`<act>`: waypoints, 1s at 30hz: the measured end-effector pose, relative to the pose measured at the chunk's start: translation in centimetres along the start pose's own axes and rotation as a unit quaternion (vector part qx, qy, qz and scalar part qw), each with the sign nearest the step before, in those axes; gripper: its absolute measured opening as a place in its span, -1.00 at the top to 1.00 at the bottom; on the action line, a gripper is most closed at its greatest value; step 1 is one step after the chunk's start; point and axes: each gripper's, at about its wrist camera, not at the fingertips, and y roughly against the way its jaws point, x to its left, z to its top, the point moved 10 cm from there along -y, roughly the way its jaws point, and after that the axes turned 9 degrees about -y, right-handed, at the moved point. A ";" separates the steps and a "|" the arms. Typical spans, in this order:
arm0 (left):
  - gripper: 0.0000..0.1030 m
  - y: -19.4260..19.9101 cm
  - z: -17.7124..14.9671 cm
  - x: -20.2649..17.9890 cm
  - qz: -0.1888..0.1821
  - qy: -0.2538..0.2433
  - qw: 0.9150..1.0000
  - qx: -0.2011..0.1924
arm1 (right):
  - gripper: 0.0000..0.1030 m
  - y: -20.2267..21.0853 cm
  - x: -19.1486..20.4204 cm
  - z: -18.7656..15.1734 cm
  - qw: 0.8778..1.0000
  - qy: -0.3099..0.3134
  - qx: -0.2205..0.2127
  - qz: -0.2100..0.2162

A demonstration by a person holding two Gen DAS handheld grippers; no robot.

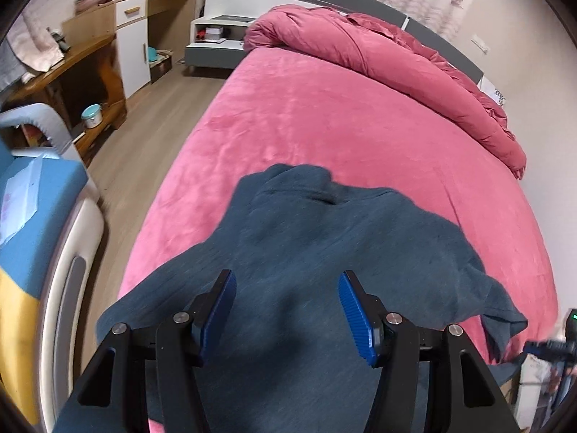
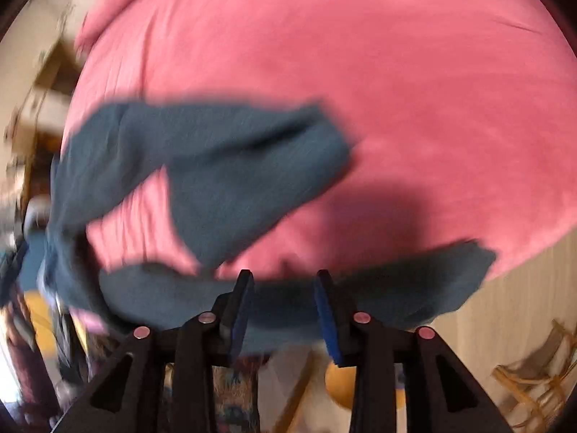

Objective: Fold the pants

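pants [image 1: 324, 252] rumpled on bed [image 1: 342, 119] near edge, both grippers above them, nothing held.
left gripper [image 1: 286, 310] pitched steeply down, jaws wide apart & empty. right gripper [image 2: 283, 310] over the edge strip of cloth, jaws partly apart, no pinch seen (view blurred). imo: flatten legs first, grab hem corners, fold w/ both hands level.

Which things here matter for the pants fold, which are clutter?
Job: pants, bed, left gripper open above the pants, right gripper at the pants' edge, grip unclear.

Clutter: duvet, nightstand, desk, teal pot, wooden chair.
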 end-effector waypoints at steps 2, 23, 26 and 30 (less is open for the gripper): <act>-0.17 -0.4 0.6 -0.8 -0.006 -0.007 1.000 0.001 | 0.02 1.2 -1.3 3.4 0.998 -0.052 -0.026 0.033; -0.17 -4.2 -0.3 -0.4 -0.010 0.010 0.999 0.037 | 0.82 1.5 6.9 8.8 0.965 0.192 -0.019 -0.180; -0.17 -4.0 0.3 -0.5 -0.009 0.007 1.000 0.026 | 0.83 9.6 7.7 11.9 0.959 0.174 -0.132 -0.181; -0.20 -4.5 0.5 -0.5 -0.007 0.005 1.000 0.025 | 0.85 18.6 6.0 15.7 0.945 0.098 -0.272 -0.152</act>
